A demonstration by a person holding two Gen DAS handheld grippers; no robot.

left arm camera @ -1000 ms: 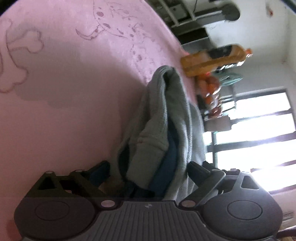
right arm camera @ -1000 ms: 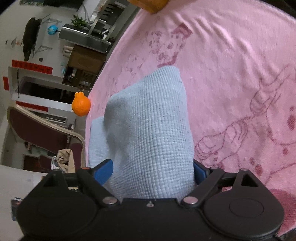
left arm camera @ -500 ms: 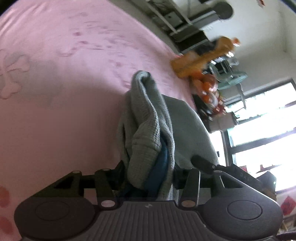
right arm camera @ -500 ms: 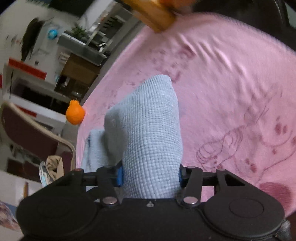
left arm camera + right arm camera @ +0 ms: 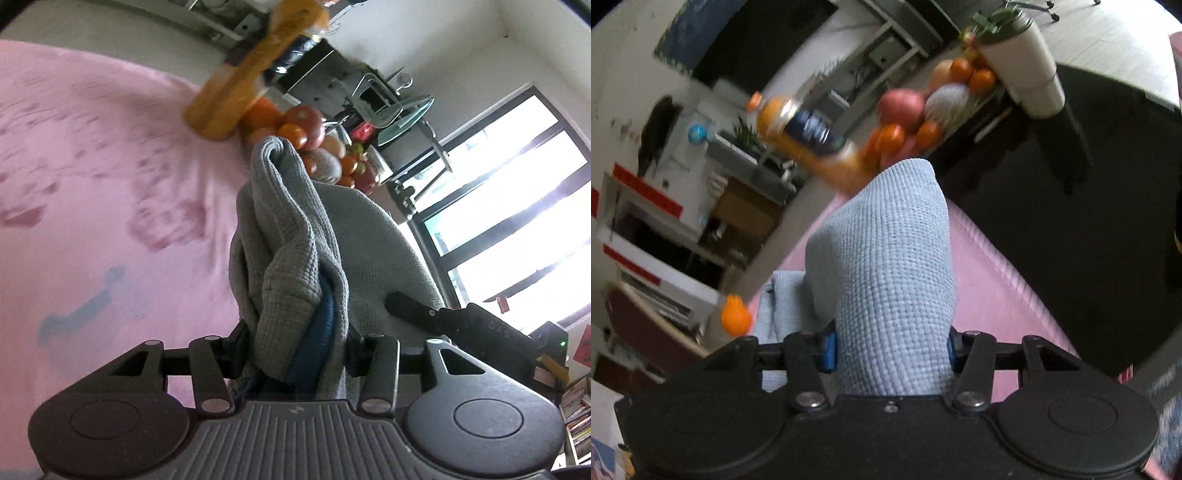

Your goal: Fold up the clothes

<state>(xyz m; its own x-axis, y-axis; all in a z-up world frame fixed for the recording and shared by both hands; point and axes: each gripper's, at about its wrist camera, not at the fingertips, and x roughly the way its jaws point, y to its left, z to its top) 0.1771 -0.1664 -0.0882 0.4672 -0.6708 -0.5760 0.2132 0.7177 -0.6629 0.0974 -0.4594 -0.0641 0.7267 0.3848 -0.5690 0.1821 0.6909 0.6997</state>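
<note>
A grey-blue knit garment (image 5: 295, 251) with a dark blue inner band hangs bunched from my left gripper (image 5: 295, 347), which is shut on it above the pink printed cloth (image 5: 96, 206). My right gripper (image 5: 890, 347) is shut on another part of the same garment (image 5: 890, 258), which rises as a thick fold between the fingers. The right gripper's black body (image 5: 461, 325) shows at the right of the left wrist view, beside the garment. The fingertips of both grippers are buried in the fabric.
An orange juice bottle (image 5: 255, 77) and a pile of fruit (image 5: 310, 140) stand at the far edge of the pink cloth; they also show in the right wrist view, bottle (image 5: 805, 140) and fruit (image 5: 916, 110). A dark table (image 5: 1071, 221) lies beyond. A small orange figure (image 5: 735, 317) sits left.
Both grippers went from open around the garment to shut on it. Both have since lifted and tilted up, so the bottle, fruit and room now show behind the raised cloth.
</note>
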